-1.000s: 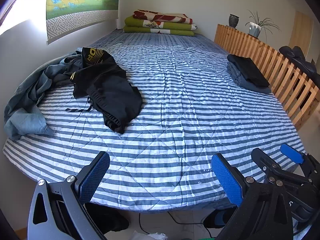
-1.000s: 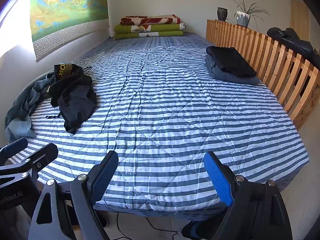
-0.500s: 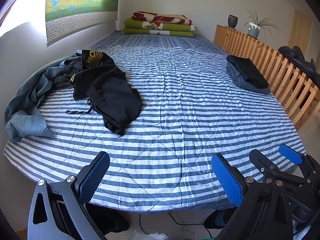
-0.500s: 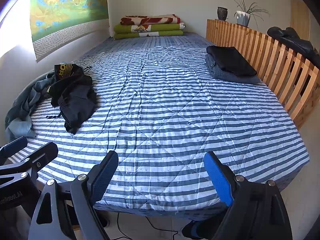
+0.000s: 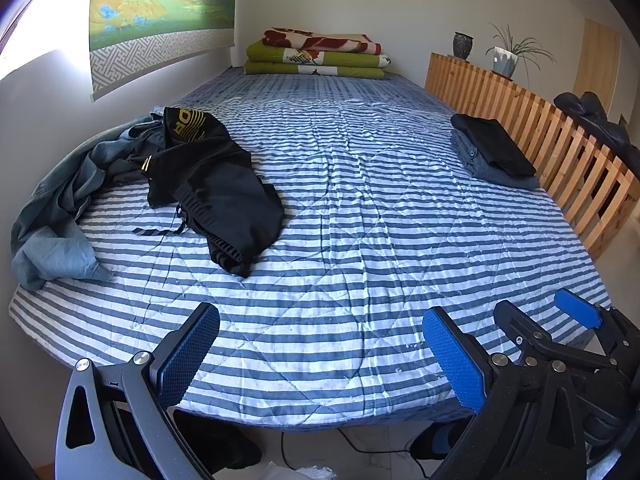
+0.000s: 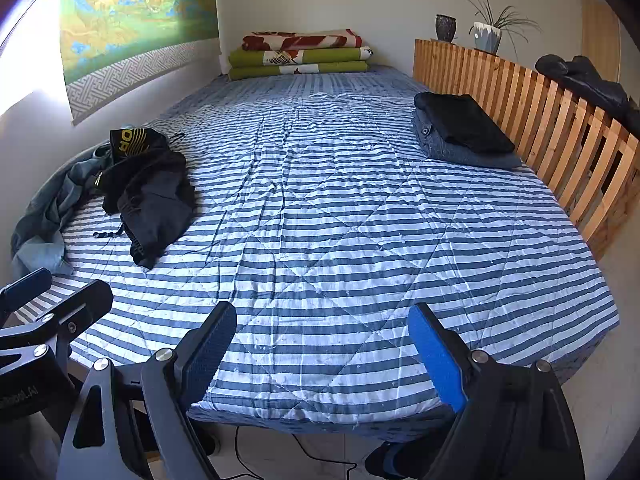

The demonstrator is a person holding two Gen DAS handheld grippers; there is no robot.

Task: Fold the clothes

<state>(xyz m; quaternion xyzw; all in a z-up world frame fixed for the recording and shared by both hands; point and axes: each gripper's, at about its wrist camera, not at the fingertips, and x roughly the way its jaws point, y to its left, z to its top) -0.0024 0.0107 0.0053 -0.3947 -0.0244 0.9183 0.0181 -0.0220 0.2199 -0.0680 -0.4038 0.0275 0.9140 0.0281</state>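
A crumpled black garment with yellow lettering [image 5: 212,184] [image 6: 150,196] lies on the left of the striped bed [image 5: 360,240] [image 6: 340,220], partly over a rumpled grey-blue garment [image 5: 60,208] [image 6: 44,216] at the left edge. My left gripper [image 5: 320,356] hangs open over the bed's near edge, well short of the black garment. My right gripper [image 6: 322,352] is also open and holds nothing; it stands beside the left one. Against the right side sits a folded stack [image 5: 494,152] [image 6: 464,130], black on grey-blue.
Folded green and red blankets [image 5: 316,54] [image 6: 300,54] lie at the bed's far end. A wooden slatted rail [image 5: 560,148] [image 6: 560,120] runs along the right side, with dark items [image 6: 584,80] on top and plant pots [image 6: 486,34] behind. A wall borders the left.
Both grippers have drifted very slightly; the view barely shifts. The clothes have not moved.
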